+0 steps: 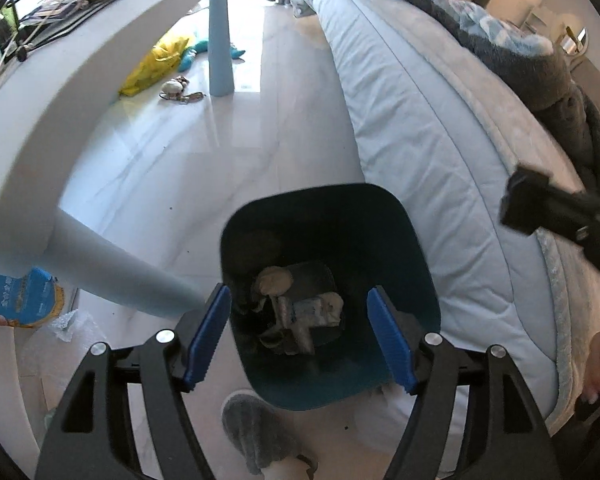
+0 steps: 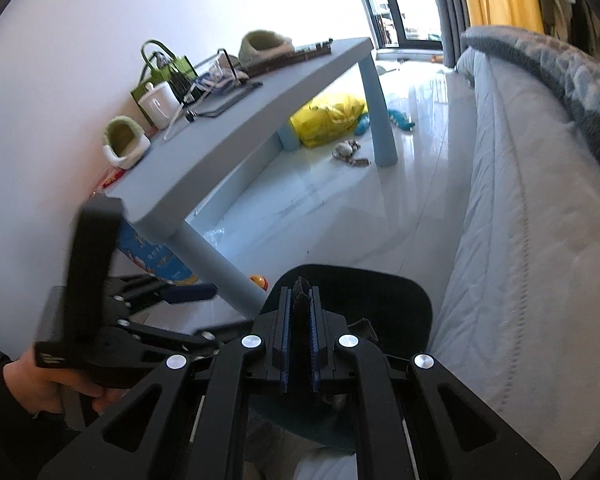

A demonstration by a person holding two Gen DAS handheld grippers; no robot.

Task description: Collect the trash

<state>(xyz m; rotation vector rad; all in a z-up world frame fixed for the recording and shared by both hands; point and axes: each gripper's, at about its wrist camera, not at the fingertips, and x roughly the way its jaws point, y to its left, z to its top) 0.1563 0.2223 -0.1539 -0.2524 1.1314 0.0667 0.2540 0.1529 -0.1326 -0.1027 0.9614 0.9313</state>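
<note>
Left gripper (image 1: 298, 336): ribbed blue pads spread wide, nothing between them, poised over a dark, rounded-square plastic bin (image 1: 416, 248). Crumpled paper and wrappers (image 1: 300, 308) lie at the bin's bottom; individual pieces are hard to distinguish. Right gripper (image 2: 300, 316): jaws pinching a thin, dark, jagged-edged object (image 2: 301, 300) whose nature is unclear, above the bin's far rim. The bin stands on glossy pale floor (image 1: 204, 160) between a quilted light-blue bed (image 1: 432, 128) and a smooth pale-blue table (image 2: 260, 108). A grey fuzzy slipper (image 1: 256, 428) touches its near wall.

Pale blue table (image 2: 236, 128), quilted bed (image 1: 440, 128), perhaps a grey slipper (image 1: 256, 432)
</note>
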